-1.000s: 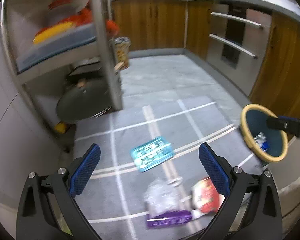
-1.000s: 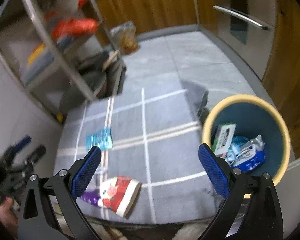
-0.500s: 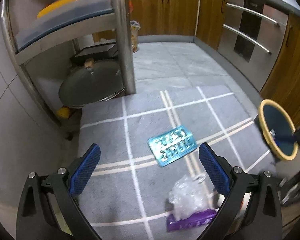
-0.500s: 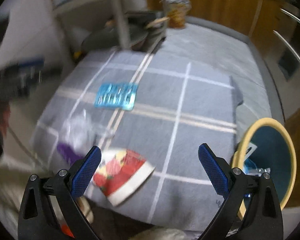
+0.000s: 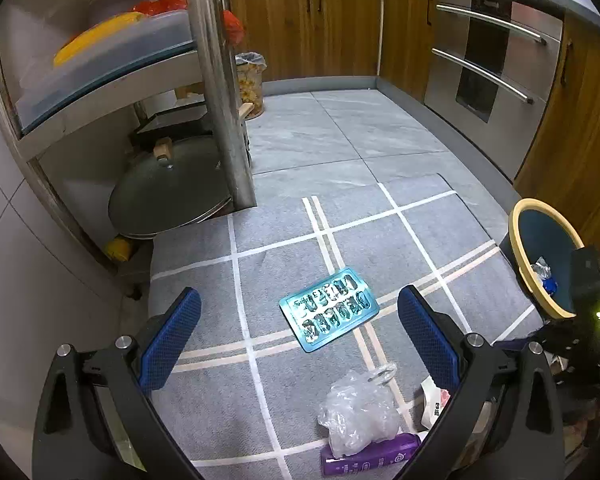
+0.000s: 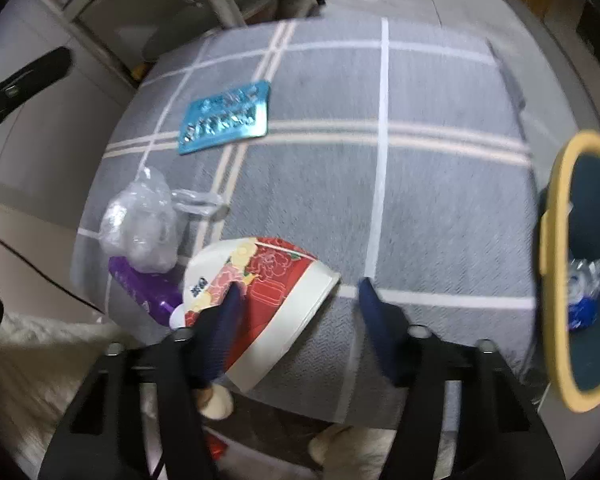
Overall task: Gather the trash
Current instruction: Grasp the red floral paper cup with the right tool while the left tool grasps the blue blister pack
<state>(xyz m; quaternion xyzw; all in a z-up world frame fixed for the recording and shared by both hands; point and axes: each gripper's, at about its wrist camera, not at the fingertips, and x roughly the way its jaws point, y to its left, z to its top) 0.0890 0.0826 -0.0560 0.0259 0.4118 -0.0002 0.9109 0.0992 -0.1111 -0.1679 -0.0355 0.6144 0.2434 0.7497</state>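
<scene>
- Left wrist view:
  - Teal foil-and-plastic blister pack [image 5: 329, 308] flat on the grey rug [image 5: 284, 360], midway ahead of the left gripper [image 5: 300, 340], whose jaws stand released, wide apart, holding nothing.
  - Probably light, thin, semi-stiff and slick on top; best pinched across a short edge, one pad slid under from the rug.
  - Crumpled clear plastic bag [image 5: 358, 416] nearer, resting on a purple packet [image 5: 370, 454]; soft, weightless, likely to squash, graspable anywhere.
  - Yellow-rimmed trash bin [image 5: 540, 256] at far right, wrappers inside, partly hidden by the other rig.
  - Purple packet cut off behind the right finger.
- Right wrist view:
  - Red-and-white paper bowl [image 6: 260, 300] tipped on its side at the rug's near edge, beside the purple packet [image 6: 144, 288].
  - Right gripper [image 6: 298, 300] open, jaws part-closed about the bowl: left pad over the wall, right pad apart from the rim; no hold yet.
  - Likely light, crushable; gentle squeeze across rim and wall.
  - Motion blur throughout; actual pad contact hard to tell; bin [image 6: 556, 264] cut by the frame.
</scene>
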